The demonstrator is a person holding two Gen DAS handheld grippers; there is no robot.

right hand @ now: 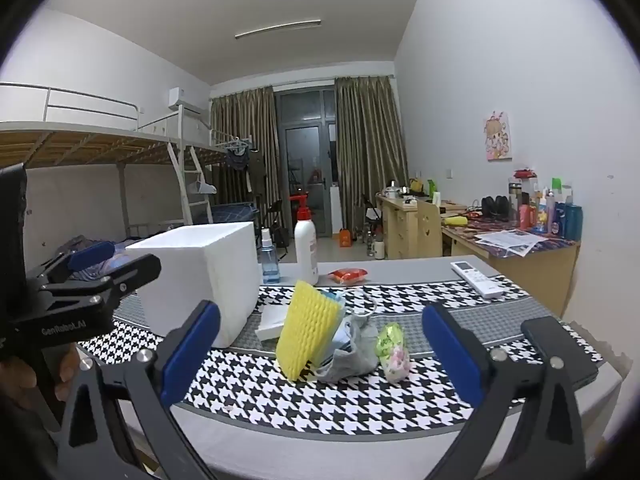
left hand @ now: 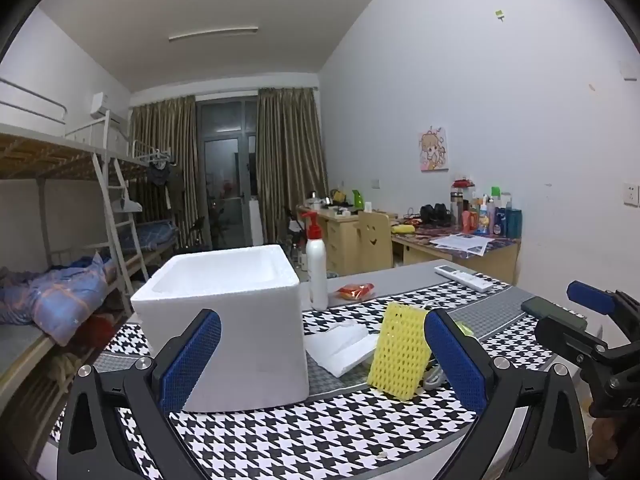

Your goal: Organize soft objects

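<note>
Sponge [right hand: 310, 330] on end, dead ahead of our right tongs [right hand: 320, 352], leaning back on a crumpled grey cloth [right hand: 352, 350] with a small wrapped bundle [right hand: 394, 352] just beside it. Both pairs of tongs stand wide and hold nothing. For our left tongs [left hand: 322, 360] the same sponge [left hand: 400, 350] sits off to the right, close by the right finger, while the white foam box [left hand: 224, 320] fills the space ahead and to the left. We judge the right hand nearer and better lined up: the sponge's long axis runs upright, its broad dimpled face toward us.
</note>
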